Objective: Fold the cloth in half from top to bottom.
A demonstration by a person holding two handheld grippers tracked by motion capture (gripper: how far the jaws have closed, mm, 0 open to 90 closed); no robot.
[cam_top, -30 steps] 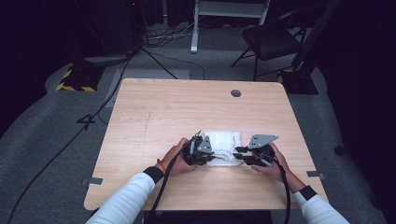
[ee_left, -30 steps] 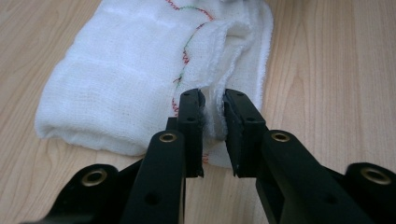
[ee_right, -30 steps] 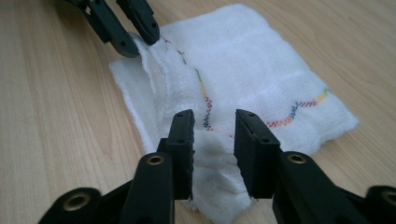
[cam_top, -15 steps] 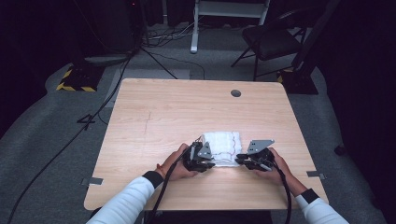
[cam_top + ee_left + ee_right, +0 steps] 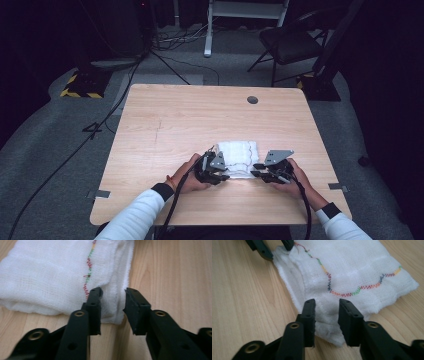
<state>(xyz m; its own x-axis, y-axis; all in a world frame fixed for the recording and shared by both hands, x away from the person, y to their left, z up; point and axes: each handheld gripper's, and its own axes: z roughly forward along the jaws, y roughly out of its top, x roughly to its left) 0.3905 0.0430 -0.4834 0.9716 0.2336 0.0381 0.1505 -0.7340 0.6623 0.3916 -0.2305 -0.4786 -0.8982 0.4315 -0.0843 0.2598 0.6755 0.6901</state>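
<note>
Right, I have both grippers down at the near edge of the folded white cloth (image 5: pixel 239 158), which lies flat on the wooden surface (image 5: pixel 165 125), just ahead of my hands. My left gripper (image 5: pixel 113 295) has its fingers (image 5: pixel 93 305) apart, straddling the near corner of the cloth, one finger over the fabric beside the coloured zigzag stitching (image 5: pixel 88 277). My right gripper (image 5: pixel 325 305) is likewise open across the other near corner, so each is set to pinch a corner. Compared with half a second back, both hands have drawn slightly toward me and the cloth looks unmoved.
</note>
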